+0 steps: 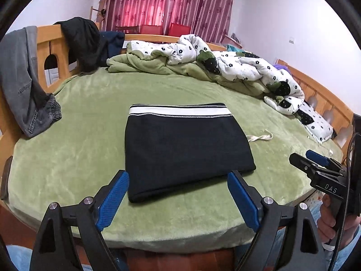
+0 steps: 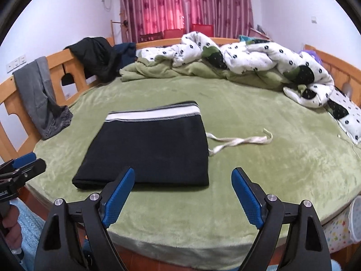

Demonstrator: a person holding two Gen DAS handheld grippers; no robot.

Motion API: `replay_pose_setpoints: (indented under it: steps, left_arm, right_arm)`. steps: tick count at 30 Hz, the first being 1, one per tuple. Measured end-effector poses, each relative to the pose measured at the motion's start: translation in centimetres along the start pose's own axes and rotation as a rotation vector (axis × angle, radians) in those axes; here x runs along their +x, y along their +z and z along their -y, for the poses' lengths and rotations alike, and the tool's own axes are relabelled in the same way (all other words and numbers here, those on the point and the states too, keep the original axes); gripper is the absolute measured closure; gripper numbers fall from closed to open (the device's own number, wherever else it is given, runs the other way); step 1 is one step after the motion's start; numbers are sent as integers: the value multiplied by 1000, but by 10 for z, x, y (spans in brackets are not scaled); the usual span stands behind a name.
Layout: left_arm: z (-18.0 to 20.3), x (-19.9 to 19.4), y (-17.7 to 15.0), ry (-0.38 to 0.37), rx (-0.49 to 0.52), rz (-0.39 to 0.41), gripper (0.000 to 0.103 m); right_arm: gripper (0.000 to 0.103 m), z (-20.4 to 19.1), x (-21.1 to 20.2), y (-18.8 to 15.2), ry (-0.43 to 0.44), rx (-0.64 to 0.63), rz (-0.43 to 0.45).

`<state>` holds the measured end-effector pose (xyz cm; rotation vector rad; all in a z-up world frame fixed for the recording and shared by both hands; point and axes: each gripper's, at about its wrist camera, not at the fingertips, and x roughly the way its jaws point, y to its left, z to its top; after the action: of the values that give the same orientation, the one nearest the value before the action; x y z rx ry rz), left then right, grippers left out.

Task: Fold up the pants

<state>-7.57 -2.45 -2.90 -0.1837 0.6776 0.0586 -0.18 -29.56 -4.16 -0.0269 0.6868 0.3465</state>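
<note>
My left gripper (image 1: 178, 187) and right gripper (image 2: 182, 185) hung wide open and empty at the near edge of the bed (image 2: 248, 117). The pants (image 1: 180, 149) lay folded flat; tucking the loose drawstring (image 2: 237, 141) seemed best.

The pants (image 1: 180, 151) are dark navy or black; the exact shade cannot be told. They lie folded into a compact, flat rectangle at the centre of the frame. The white-striped waistband (image 1: 180, 111) forms the far edge. A white drawstring (image 2: 239, 141) trails from the right side, lying loose and twisted.
</note>
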Motion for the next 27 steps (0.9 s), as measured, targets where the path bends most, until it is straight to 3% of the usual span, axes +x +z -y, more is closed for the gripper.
replay_pose_setpoints:
  steps: [5, 27]
  left_arm:
    - [0, -5, -2, 9, -1, 14, 15]
    - [5, -5, -5, 34, -4, 9, 15]
  right_arm:
    - [9, 0, -1, -5, -6, -9, 5]
    - [9, 4, 3, -7, 1, 9, 1]
